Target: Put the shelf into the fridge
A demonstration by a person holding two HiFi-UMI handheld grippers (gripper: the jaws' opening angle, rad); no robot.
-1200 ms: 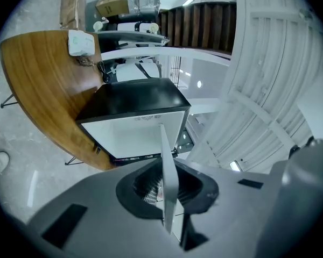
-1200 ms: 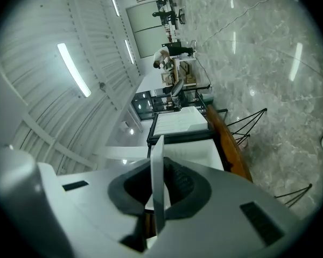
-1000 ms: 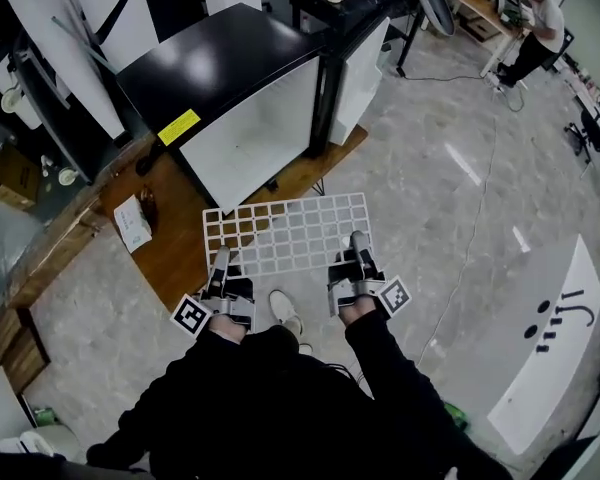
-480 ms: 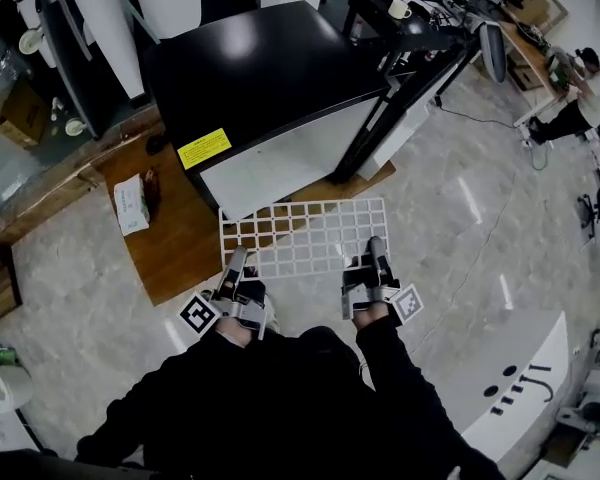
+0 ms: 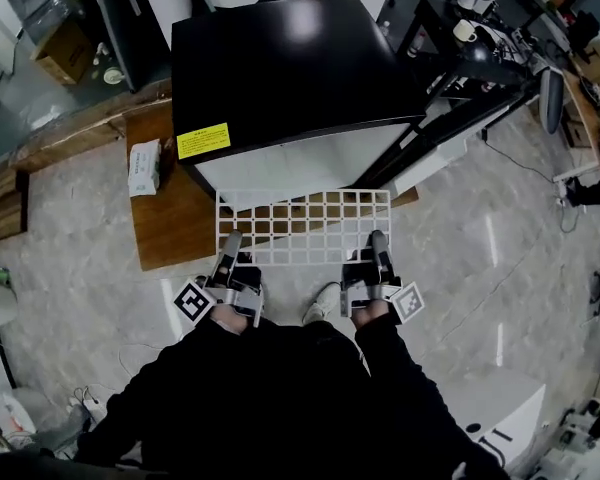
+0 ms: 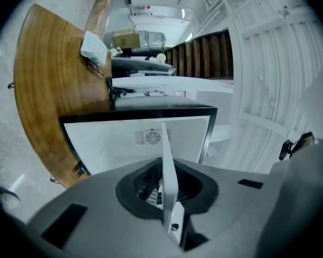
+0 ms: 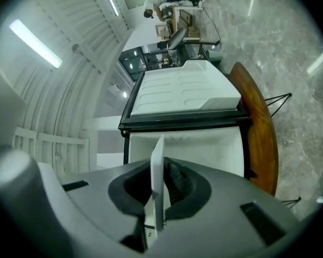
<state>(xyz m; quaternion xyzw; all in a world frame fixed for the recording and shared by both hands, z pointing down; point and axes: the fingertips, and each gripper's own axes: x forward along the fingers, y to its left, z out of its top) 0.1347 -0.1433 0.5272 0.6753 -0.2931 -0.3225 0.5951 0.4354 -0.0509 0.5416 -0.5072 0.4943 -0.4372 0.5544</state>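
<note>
A white wire-grid shelf (image 5: 305,226) is held flat at its near edge by both grippers. My left gripper (image 5: 230,253) is shut on its near left corner and my right gripper (image 5: 379,251) on its near right corner. In the left gripper view the shelf (image 6: 167,171) shows edge-on between the jaws, and the right gripper view shows the same shelf (image 7: 156,171) clamped there. The black-topped fridge (image 5: 280,68) stands directly ahead, its white open cavity (image 6: 124,144) facing me. The shelf's far edge reaches the fridge's front.
The fridge door (image 5: 435,153) stands open to the right. A wooden platform (image 5: 170,218) under the fridge carries a tissue box (image 5: 143,166) at the left. A yellow label (image 5: 203,140) marks the fridge's front edge. A desk with a cup (image 5: 465,30) is at the back right.
The fridge has come closer and now sits squarely in front of me. The shelf has moved forward with both grippers until its far edge meets the fridge's front.
</note>
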